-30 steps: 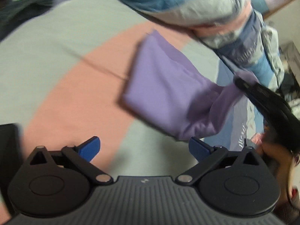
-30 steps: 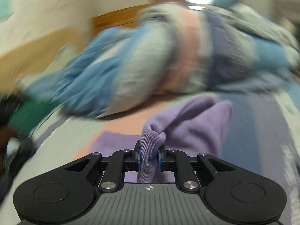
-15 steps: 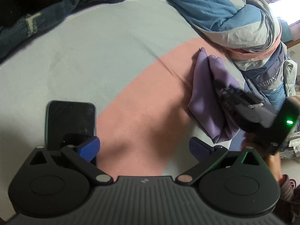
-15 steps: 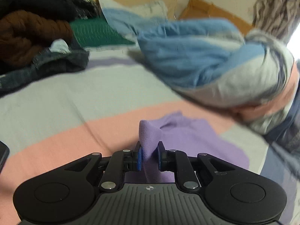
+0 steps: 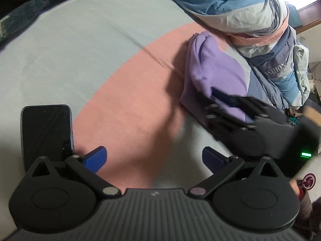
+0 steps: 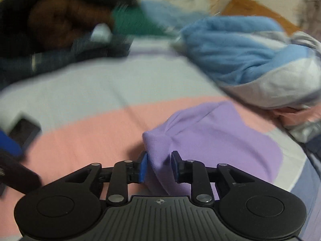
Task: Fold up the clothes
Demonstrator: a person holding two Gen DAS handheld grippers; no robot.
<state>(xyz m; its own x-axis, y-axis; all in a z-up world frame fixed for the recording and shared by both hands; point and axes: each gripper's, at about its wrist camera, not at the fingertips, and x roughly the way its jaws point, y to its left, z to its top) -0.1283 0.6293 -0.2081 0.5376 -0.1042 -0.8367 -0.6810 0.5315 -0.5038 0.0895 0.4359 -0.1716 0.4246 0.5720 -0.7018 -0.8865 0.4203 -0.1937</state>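
Note:
A folded lilac garment [image 5: 212, 74] lies on the pink and grey bedsheet [image 5: 84, 56], beside a rolled duvet. In the right wrist view the garment [image 6: 210, 138] rests on the sheet, and my right gripper [image 6: 159, 165] stands part open around its near fold, the blue pads [image 6: 143, 166] apart and loose on the cloth. The right gripper also shows in the left wrist view [image 5: 222, 100] at the garment's near edge. My left gripper [image 5: 154, 158] is wide open and empty above the pink stripe.
A black phone [image 5: 47, 132] lies on the sheet at the left, also visible in the right wrist view [image 6: 24, 130]. A blue, white and pink duvet roll [image 5: 240, 8] lies behind the garment. Dark jeans and brown clothing [image 6: 60, 30] are piled at the far left.
The right gripper lowered the lilac garment onto the bed and its jaws opened from shut on the cloth. The left gripper stayed open, now hovering nearer the phone.

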